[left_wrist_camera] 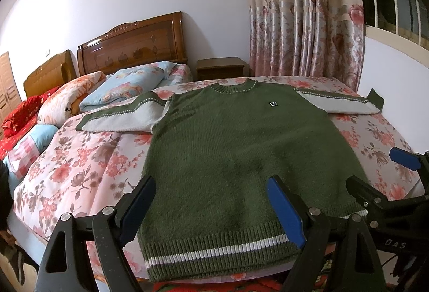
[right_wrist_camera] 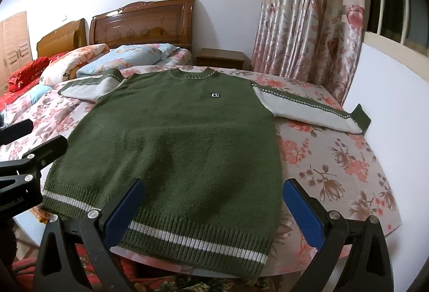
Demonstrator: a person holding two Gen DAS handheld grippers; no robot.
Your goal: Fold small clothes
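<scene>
A small green knitted sweater (left_wrist_camera: pixel 241 152) with grey-white sleeves lies flat and face up on the floral bed cover (left_wrist_camera: pixel 80 163), hem towards me; it also shows in the right wrist view (right_wrist_camera: pixel 182 141). Both sleeves are spread out to the sides. My left gripper (left_wrist_camera: pixel 211 206) is open and empty, hovering over the left part of the hem. My right gripper (right_wrist_camera: pixel 214 206) is open and empty over the right part of the hem; it also shows at the right edge of the left wrist view (left_wrist_camera: pixel 380 171). The left gripper shows at the left edge of the right wrist view (right_wrist_camera: pixel 34 136).
Folded quilts and pillows (left_wrist_camera: pixel 120 88) lie at the head of the bed by the wooden headboard (left_wrist_camera: pixel 131 45). A wooden nightstand (left_wrist_camera: pixel 222 68) stands by the floral curtain (left_wrist_camera: pixel 303 23). A white wall (right_wrist_camera: pixel 388 93) runs along the bed's right side.
</scene>
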